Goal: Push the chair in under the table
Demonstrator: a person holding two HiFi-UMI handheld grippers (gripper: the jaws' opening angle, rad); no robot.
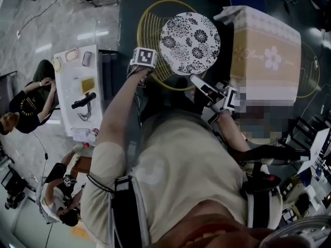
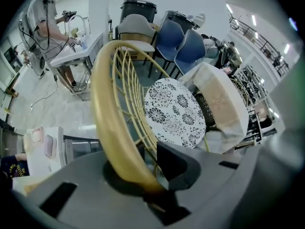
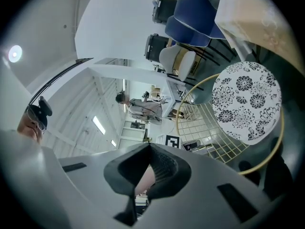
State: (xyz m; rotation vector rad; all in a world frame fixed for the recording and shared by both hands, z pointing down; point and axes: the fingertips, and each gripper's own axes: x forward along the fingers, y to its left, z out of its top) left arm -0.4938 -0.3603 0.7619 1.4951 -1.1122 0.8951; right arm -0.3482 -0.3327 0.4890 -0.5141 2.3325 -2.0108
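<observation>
The left arm [image 1: 115,119] reaches forward, nearly straight, with the wrist bent so that the left gripper [image 2: 143,174] points steeply downward. Its jaws are clamped on the chair's gold rim [image 2: 106,113], which runs between the pads. The right arm [image 1: 234,134] is bent closer to the body. The right gripper [image 3: 148,174] is held nearly level, jaws pressed together with nothing between them.

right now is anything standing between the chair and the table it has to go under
Nothing visible does: the chair sits right beside the table, its cushion near the cloth edge. What lies under the cloth is hidden.
</observation>
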